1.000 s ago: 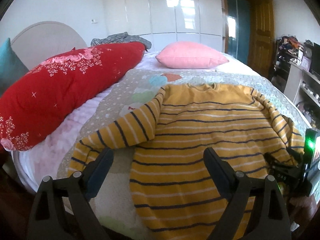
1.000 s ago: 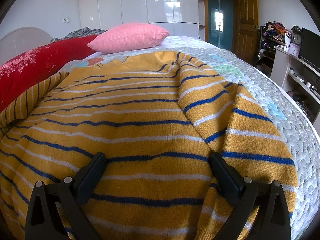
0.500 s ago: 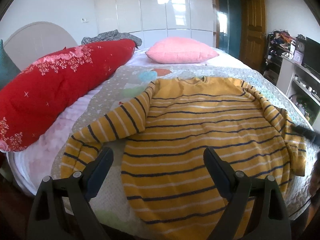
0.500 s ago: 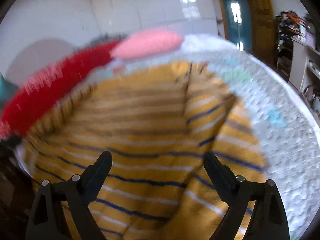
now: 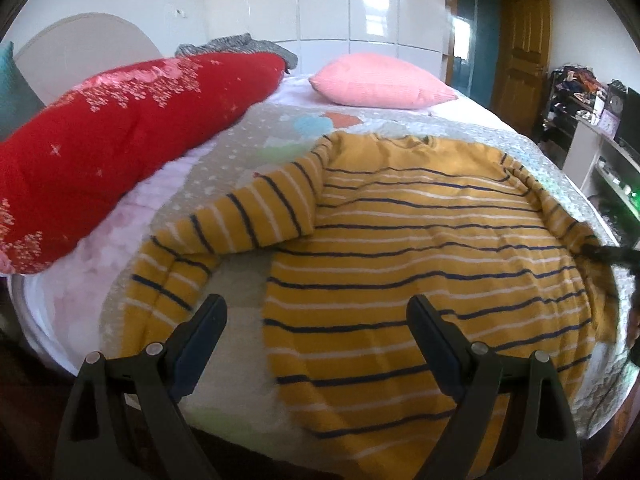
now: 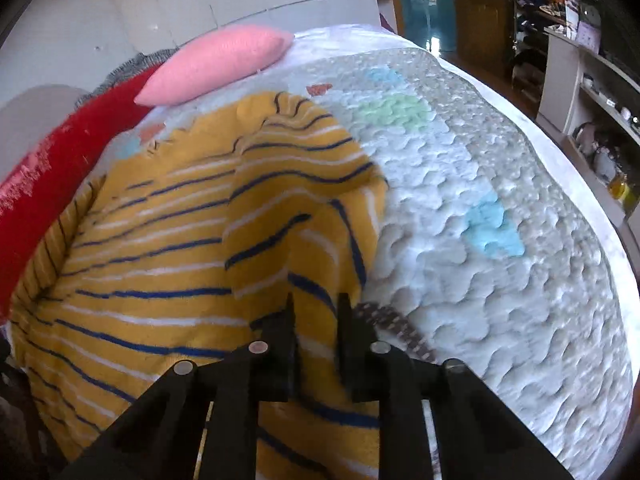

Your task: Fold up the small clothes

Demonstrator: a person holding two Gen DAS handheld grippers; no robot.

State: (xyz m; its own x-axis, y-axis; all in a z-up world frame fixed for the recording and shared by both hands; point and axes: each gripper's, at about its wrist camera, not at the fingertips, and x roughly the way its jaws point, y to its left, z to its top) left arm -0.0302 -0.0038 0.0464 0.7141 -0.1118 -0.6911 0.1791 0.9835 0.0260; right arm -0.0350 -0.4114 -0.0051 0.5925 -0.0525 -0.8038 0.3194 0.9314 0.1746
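The yellow striped sweater [image 5: 420, 248] is spread flat on the quilted bed [image 6: 500, 220], collar towards the pink pillow [image 5: 380, 86], its long axis running away from both tongs. The right tongs [image 6: 316, 320] are pinched on the right sleeve [image 6: 304, 216], which lies along the body's edge. The left tongs [image 5: 316, 324] are held spread above the hem, the left sleeve [image 5: 224, 232] lying nearer them.

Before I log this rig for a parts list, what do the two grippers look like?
Both are matte black plastic. The left gripper has two angular arms with round silver pivot screws and dark navy finger pads. The right gripper has the same black frame and silver screws. No cables, markings or sleeves show.
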